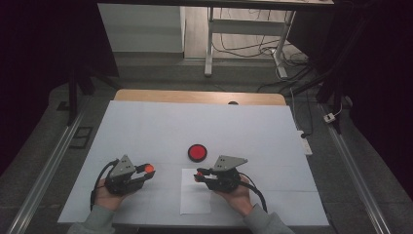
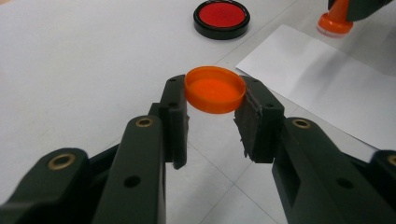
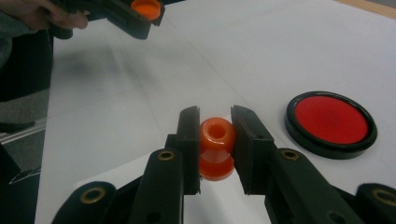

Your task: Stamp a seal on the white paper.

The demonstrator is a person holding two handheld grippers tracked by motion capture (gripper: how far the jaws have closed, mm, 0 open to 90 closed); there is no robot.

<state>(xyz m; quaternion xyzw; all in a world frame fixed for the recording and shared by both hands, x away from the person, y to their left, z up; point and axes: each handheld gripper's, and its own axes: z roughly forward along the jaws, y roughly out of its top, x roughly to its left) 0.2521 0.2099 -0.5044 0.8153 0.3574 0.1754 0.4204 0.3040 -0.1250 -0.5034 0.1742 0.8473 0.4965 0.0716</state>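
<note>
On the left, the left gripper (image 2: 213, 100) is closed on the cap (image 2: 215, 89), an orange plastic lid pinched by its rim between the pads, open side up, held clear of the table (image 1: 146, 131). It looks light and stiff, though a thin rim like that could squirt out if the squeeze slackens; across the widest part is the place to hold it. Ahead of that gripper lies the ink pad (image 2: 221, 17). On the right, the right gripper (image 3: 215, 144) clamps the stamp (image 3: 216, 148) at its waisted middle, its base over the paper (image 1: 195, 197). It seems small, hard and smooth, so I'd say the narrow neck is the safest grip. The ink pad sits just to its right.
</note>
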